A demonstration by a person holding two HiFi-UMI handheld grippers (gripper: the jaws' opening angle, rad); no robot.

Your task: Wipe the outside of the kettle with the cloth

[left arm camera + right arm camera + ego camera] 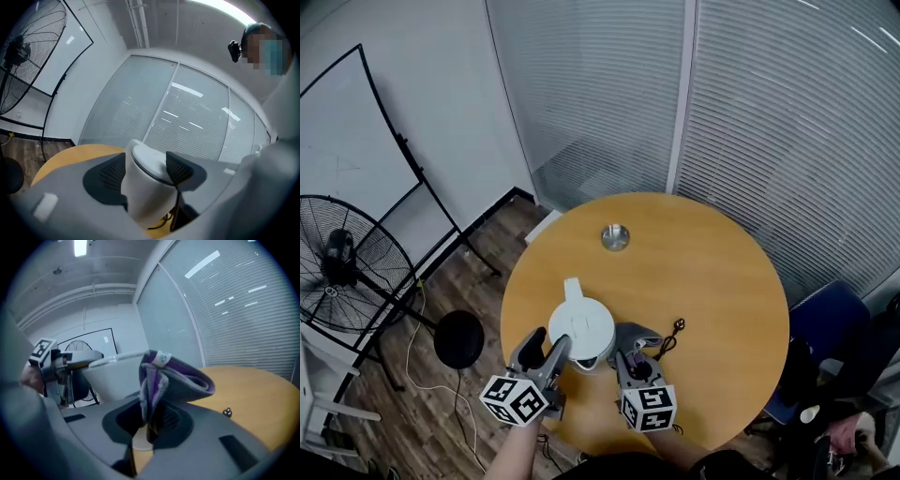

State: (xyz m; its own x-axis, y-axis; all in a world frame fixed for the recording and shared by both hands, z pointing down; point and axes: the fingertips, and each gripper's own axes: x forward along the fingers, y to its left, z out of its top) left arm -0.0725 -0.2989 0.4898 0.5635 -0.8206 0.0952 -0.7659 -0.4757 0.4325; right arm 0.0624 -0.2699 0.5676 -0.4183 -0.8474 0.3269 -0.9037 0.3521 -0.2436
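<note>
White kettle (pixel 581 326) on bench (pixel 712 281); left tool (pixel 546 351) spread astride it, likely bracing; right tool (pixel 632 359) beside it, pinching cloth (pixel 637 333) for wiping.

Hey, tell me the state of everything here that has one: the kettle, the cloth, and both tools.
kettle: upright on the table, lid shut.
cloth: bunched, beside the kettle.
right tool: shut on the cloth.
left tool: open wide, kettle between its jaws.
</note>
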